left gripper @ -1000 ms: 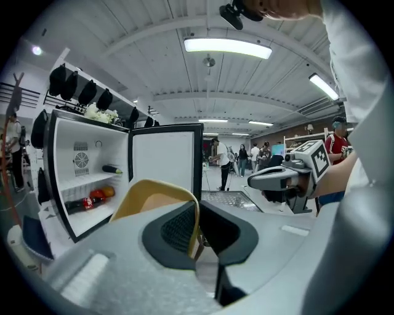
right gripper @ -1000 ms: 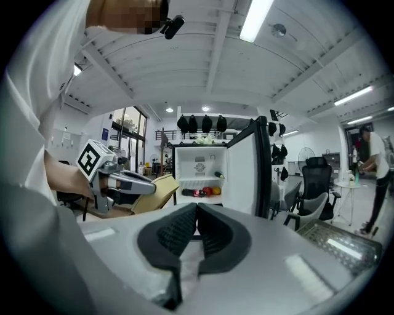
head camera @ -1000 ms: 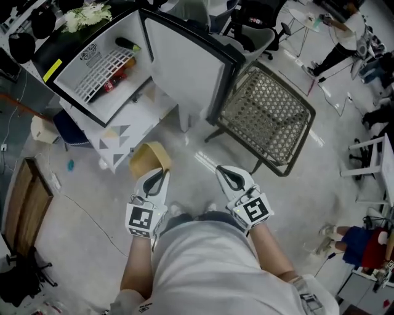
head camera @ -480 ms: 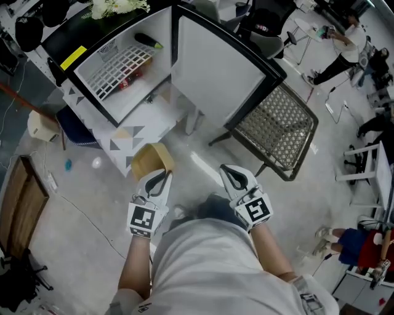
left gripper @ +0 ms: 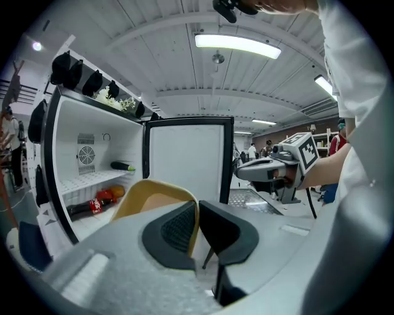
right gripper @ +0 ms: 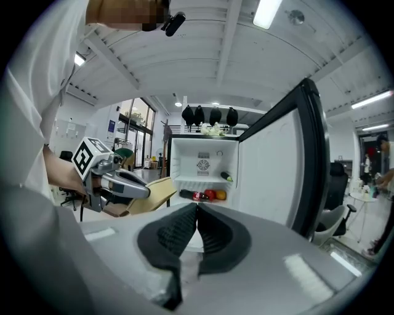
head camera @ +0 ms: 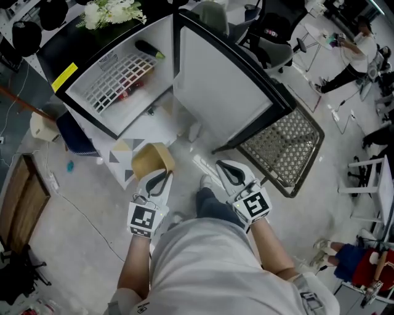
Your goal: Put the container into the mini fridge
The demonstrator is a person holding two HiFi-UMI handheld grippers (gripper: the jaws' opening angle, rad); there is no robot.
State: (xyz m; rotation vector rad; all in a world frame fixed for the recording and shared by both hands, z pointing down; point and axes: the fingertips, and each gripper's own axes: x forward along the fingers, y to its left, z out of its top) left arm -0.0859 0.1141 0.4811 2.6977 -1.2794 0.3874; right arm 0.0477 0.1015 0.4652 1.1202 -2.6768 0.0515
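My left gripper [head camera: 155, 179] is shut on the rim of a tan, open-topped container [head camera: 151, 161], held low in front of the person. In the left gripper view the container's thin wall [left gripper: 144, 197] is pinched between the dark pads [left gripper: 178, 227]. My right gripper [head camera: 229, 174] is shut with nothing in it, level with the left one. The white mini fridge [head camera: 132, 104] stands ahead and to the left with its door [head camera: 215, 86] swung wide open. The right gripper view looks straight into the fridge [right gripper: 203, 166], with the container [right gripper: 154, 194] at its left.
Inside the fridge are a wire shelf [head camera: 114, 74], a cola bottle [left gripper: 89, 206], a dark green item [head camera: 148, 49] and red and orange fruit [right gripper: 212, 195]. A mesh chair [head camera: 286, 144] stands right of the door. White flowers [head camera: 111, 12] sit on top of the fridge.
The fridge and its door have come closer and now fill more of the head view. A leg has stepped forward between the grippers. Both grippers keep their pose, the container still gripped.
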